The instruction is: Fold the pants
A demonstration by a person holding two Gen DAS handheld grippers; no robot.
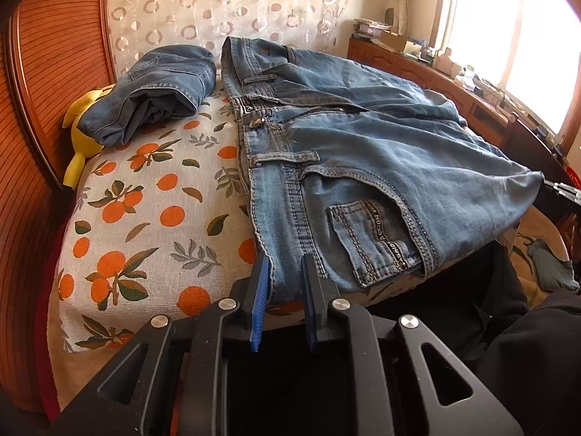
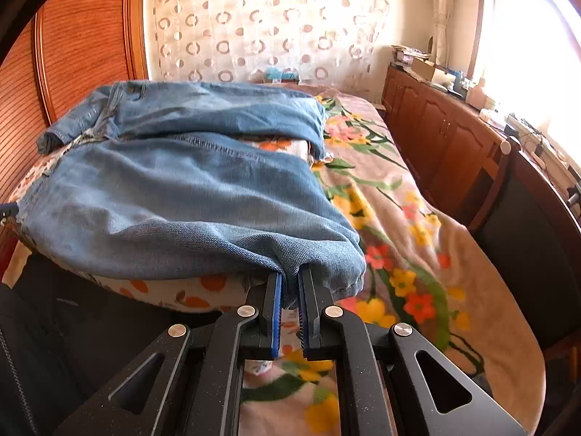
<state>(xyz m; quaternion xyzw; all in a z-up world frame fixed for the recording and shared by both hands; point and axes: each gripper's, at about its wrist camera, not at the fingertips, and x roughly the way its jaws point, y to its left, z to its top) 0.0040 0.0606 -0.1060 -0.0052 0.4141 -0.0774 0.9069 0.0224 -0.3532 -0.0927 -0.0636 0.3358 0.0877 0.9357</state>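
Light blue jeans [image 1: 363, 138] lie across the orange-print sheet [image 1: 152, 218], waistband to the left, folded over at the legs. My left gripper [image 1: 286, 259] is at the near waistband corner. Its jaws stand a little apart with the denim edge between them, and the blue pads [image 1: 259, 290] do not press it. In the right wrist view the same jeans [image 2: 181, 189] spread out ahead. My right gripper [image 2: 290, 272] is shut on the near folded edge, which bunches up between its pads and is lifted slightly off the bed.
A second folded pair of jeans [image 1: 156, 91] rests on a yellow plush toy [image 1: 81, 138] by the wooden headboard [image 1: 54, 54]. A floral blanket [image 2: 399, 236] covers the bed to the right. A wooden cabinet [image 2: 435, 134] lines the window wall. A person's dark clothing [image 1: 508, 327] is close.
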